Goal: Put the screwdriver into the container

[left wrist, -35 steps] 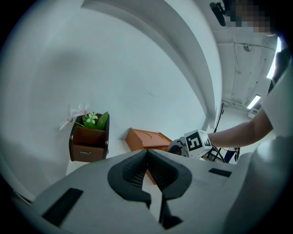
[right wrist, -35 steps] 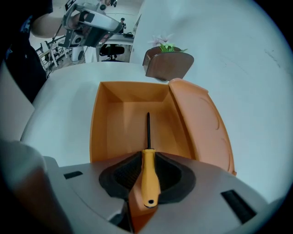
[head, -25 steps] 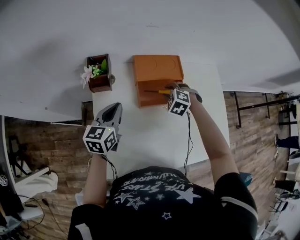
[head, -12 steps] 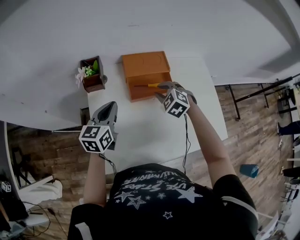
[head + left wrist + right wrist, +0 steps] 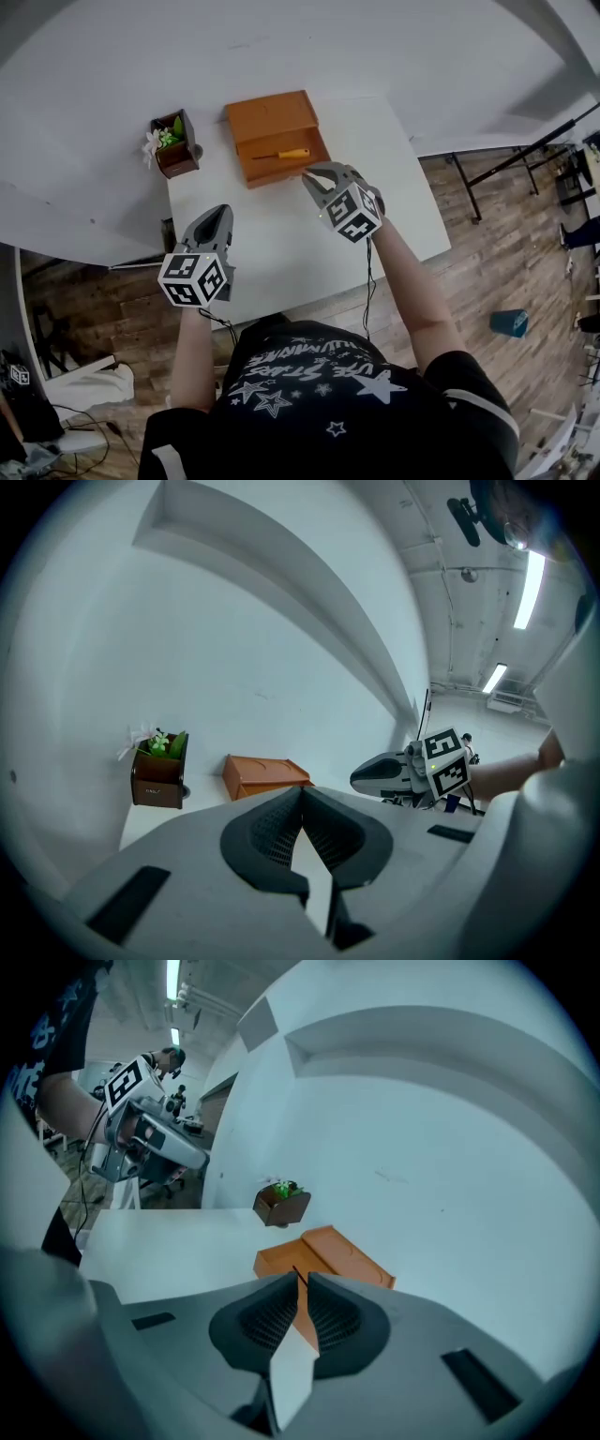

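Observation:
The screwdriver (image 5: 283,155), with a yellow-orange handle, lies inside the open front tray of the orange container (image 5: 277,136) at the back of the white table (image 5: 281,248). My right gripper (image 5: 317,178) hovers just in front of the tray, its jaws a little apart with nothing between them. In the right gripper view the container (image 5: 330,1247) shows through the narrow gap of that gripper (image 5: 302,1277). My left gripper (image 5: 221,212) hangs over the table's left part, shut and empty. From the left gripper (image 5: 301,791) the container (image 5: 262,775) is far ahead.
A small brown planter with flowers (image 5: 173,145) stands left of the container, near the table's back left corner. White wall runs behind the table. Wooden floor lies to the right and left below the table edges.
My right gripper let go of the screwdriver, which now lies in the tray, and drew back toward me. The left gripper stayed roughly in place.

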The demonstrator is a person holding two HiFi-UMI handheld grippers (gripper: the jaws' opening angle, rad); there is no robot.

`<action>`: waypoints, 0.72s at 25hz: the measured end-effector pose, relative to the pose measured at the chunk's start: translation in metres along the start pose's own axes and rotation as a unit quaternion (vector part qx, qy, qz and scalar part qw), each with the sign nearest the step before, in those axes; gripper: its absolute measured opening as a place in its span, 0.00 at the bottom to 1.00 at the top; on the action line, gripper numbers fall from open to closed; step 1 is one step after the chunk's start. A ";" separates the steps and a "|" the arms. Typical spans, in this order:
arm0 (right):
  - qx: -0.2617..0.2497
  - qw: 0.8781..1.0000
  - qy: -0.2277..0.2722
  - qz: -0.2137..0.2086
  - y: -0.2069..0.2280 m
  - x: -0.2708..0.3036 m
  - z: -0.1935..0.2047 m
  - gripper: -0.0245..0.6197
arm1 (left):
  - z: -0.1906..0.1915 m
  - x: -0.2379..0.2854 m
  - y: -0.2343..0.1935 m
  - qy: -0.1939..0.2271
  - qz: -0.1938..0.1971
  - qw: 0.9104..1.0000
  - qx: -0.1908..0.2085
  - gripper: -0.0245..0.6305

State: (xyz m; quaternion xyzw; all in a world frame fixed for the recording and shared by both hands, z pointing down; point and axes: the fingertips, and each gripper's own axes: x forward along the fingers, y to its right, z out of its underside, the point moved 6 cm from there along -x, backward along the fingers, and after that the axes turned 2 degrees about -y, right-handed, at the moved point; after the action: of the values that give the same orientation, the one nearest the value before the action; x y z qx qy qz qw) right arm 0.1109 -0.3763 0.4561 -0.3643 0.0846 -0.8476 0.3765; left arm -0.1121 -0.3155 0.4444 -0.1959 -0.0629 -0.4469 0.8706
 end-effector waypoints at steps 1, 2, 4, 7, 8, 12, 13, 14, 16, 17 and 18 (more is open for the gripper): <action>0.013 1.000 0.010 0.005 -0.002 -0.007 0.002 0.13 | 0.002 -0.003 0.006 0.000 0.001 1.000 0.001 0.07; 0.028 0.999 0.020 0.007 -0.004 -0.014 0.004 0.13 | 0.005 -0.005 0.012 0.000 0.001 1.000 0.002 0.07; 0.065 0.997 0.043 0.004 -0.009 -0.029 0.008 0.13 | 0.009 -0.011 0.024 -0.001 0.002 1.000 0.004 0.07; 0.099 0.992 0.075 0.014 -0.018 -0.052 0.013 0.13 | 0.015 -0.020 0.043 0.000 0.005 1.000 0.008 0.07; 0.105 0.991 0.080 0.019 -0.022 -0.059 0.015 0.12 | 0.018 -0.023 0.048 0.000 0.005 1.000 0.010 0.07; 0.142 0.985 0.092 0.031 -0.038 -0.084 0.028 0.12 | 0.028 -0.032 0.069 -0.002 0.006 1.000 0.012 0.07; 0.151 0.984 0.094 0.032 -0.042 -0.090 0.033 0.12 | 0.031 -0.034 0.076 -0.002 0.007 1.000 0.011 0.07; 0.158 0.982 0.096 0.032 -0.046 -0.097 0.038 0.12 | 0.034 -0.036 0.083 -0.003 0.009 1.000 0.012 0.07; 0.167 0.980 0.101 0.031 -0.056 -0.111 0.047 0.12 | 0.040 -0.040 0.098 -0.004 0.012 1.000 0.016 0.07; 0.169 0.980 0.103 0.031 -0.061 -0.119 0.052 0.12 | 0.043 -0.043 0.105 -0.004 0.013 1.000 0.018 0.07; 0.170 0.979 0.104 0.031 -0.065 -0.126 0.056 0.12 | 0.046 -0.045 0.112 -0.005 0.014 1.000 0.020 0.07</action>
State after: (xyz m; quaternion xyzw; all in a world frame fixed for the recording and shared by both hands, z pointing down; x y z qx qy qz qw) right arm 0.1683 -0.2346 0.4537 -0.2017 -0.0108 -0.8708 0.4482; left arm -0.0462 -0.2045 0.4414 -0.1814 -0.0733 -0.4323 0.8802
